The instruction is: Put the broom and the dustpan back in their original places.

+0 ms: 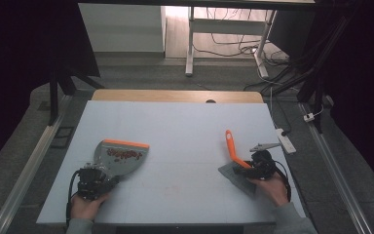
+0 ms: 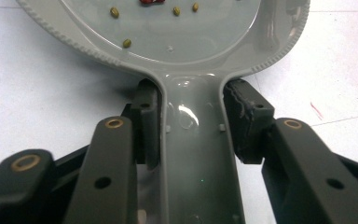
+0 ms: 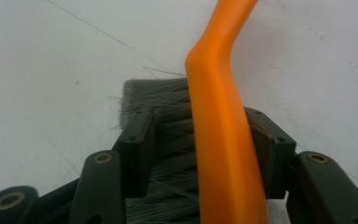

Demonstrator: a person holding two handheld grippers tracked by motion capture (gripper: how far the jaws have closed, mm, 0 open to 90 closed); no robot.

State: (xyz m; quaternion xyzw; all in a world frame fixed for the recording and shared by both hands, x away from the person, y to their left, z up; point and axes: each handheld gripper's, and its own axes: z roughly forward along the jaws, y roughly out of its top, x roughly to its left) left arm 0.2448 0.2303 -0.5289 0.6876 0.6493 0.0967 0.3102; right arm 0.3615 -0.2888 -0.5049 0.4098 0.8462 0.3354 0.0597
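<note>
Brush lies on the table at right, orange handle running away from the right claw – jaws wide, straddling it without pinching – while the left claw clamps the dustpan handle, well apart at left.

A grey dustpan with an orange front lip was seen lying flat at the lower left of the high view, its handle pointed toward the bottom edge. Red bits and a few small green beans were scattered in its tray. At the lower right, a brush with a bent orange handle and grey bristles was laid on the white table, its handle angled toward the upper left.
</note>
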